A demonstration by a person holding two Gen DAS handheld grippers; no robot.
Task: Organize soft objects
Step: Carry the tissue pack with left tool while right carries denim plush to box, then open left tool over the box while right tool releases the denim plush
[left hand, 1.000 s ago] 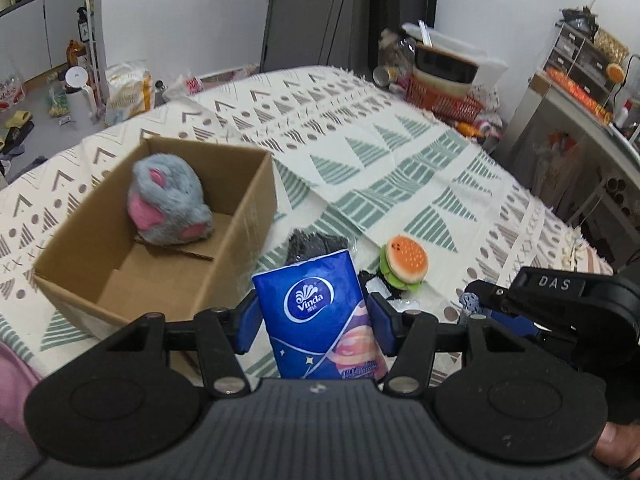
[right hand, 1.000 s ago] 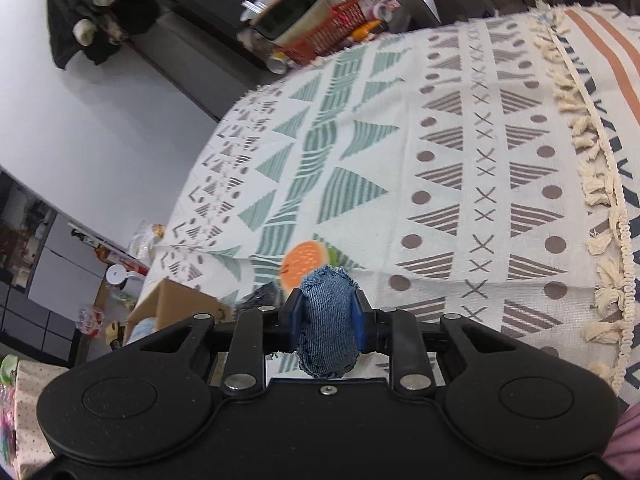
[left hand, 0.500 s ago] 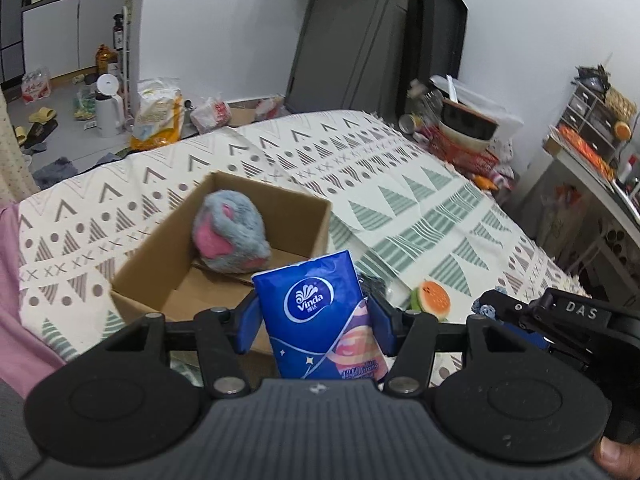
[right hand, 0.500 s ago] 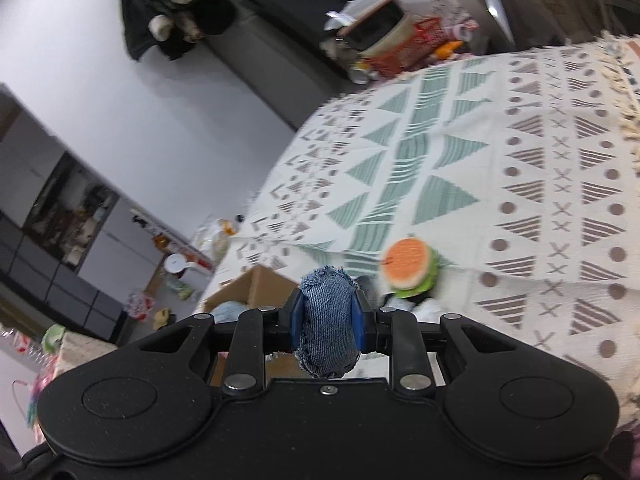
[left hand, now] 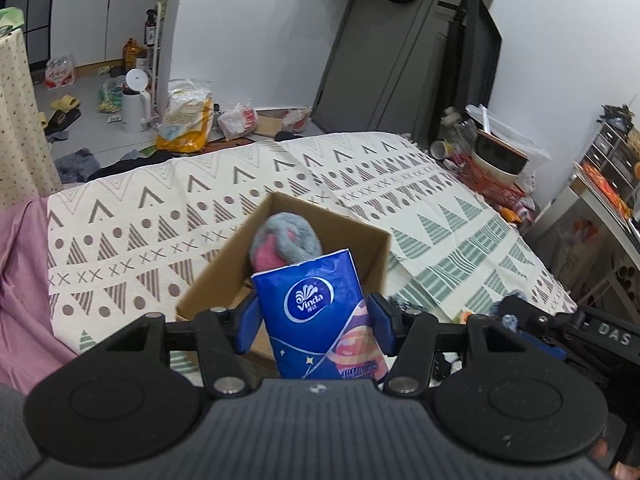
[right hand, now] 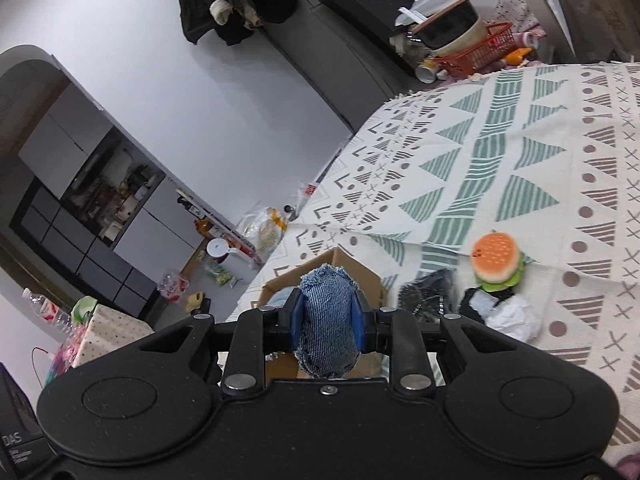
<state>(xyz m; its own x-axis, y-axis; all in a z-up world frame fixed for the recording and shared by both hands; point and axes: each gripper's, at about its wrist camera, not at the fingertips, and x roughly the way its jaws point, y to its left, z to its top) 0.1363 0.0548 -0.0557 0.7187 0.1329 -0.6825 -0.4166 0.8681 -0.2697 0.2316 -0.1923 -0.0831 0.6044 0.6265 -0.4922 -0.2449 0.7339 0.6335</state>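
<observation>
Left gripper (left hand: 314,322): jaws clamped on a blue Vinda tissue pack (left hand: 320,316), held upright above the near edge of the cardboard box (left hand: 224,268).
Writing: white "Vinda" logo in a round emblem on the pack; smaller print low on the wrapper too blurred to read. "DAS" in pale letters on the other gripper's body at right of the left view.
Right gripper (right hand: 327,318): jaws gripping a rolled denim scrap (right hand: 327,320), frayed at top and bottom, woven twill texture, held over the box's near side.
Box (right hand: 356,270): plain brown corrugated card, open top, sitting on the bed.
Box contents: grey and pink plush toy (left hand: 286,242), fuzzy, rounded, against the far wall.
Loose on the bed: hamburger plush (right hand: 496,258), orange bun with green rim; beside it a black knit item (right hand: 430,294) and a crumpled white-and-black cloth (right hand: 506,314).
Surface: bed under a cream woven throw (left hand: 168,208) printed with green striped triangles, brown triangles, dots and crosses; pink sheet (left hand: 20,280) at the left edge.
Room: white walls, dark door, tiled floor strewn with bags, slippers and a white kettle (left hand: 134,100); red wire basket (right hand: 476,54) holding a bowl beyond the bed.
</observation>
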